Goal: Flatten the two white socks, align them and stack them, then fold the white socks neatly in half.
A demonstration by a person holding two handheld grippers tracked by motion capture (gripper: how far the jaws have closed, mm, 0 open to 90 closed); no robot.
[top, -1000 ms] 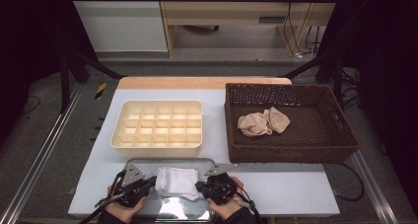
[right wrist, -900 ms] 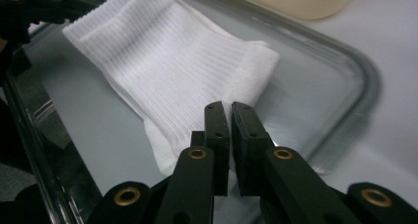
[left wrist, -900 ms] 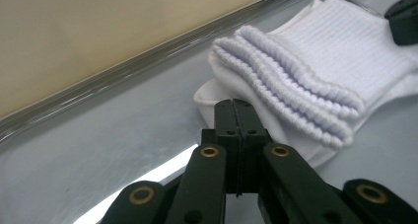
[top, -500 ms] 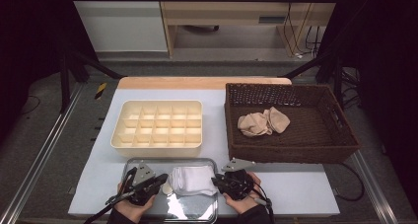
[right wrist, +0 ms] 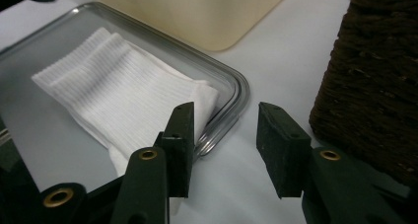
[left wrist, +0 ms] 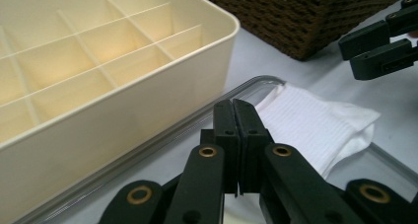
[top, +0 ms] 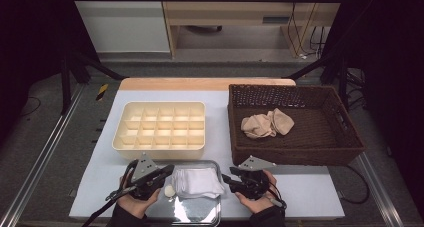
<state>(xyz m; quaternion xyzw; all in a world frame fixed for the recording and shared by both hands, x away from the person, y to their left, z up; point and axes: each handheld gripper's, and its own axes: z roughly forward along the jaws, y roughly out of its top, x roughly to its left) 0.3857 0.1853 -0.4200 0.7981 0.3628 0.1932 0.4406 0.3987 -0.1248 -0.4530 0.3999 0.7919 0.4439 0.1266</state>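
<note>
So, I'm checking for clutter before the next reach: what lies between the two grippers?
In the high view, the folded white socks lie on the metal tray, between the left gripper and the right gripper. Nothing else is there.

No legible text — no labels, numbers.

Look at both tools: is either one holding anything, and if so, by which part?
Nothing is held. The left tool is shut with nothing between its jaws; the right tool has just been opening, empty, beside the white sock.

Folded sock (top: 199,181) in metal tray (top: 216,213) at counter (top: 310,197) front; divided organizer box (top: 160,131) behind tray; wicker basket (top: 350,147) right, socks (top: 265,123) inside.
</note>
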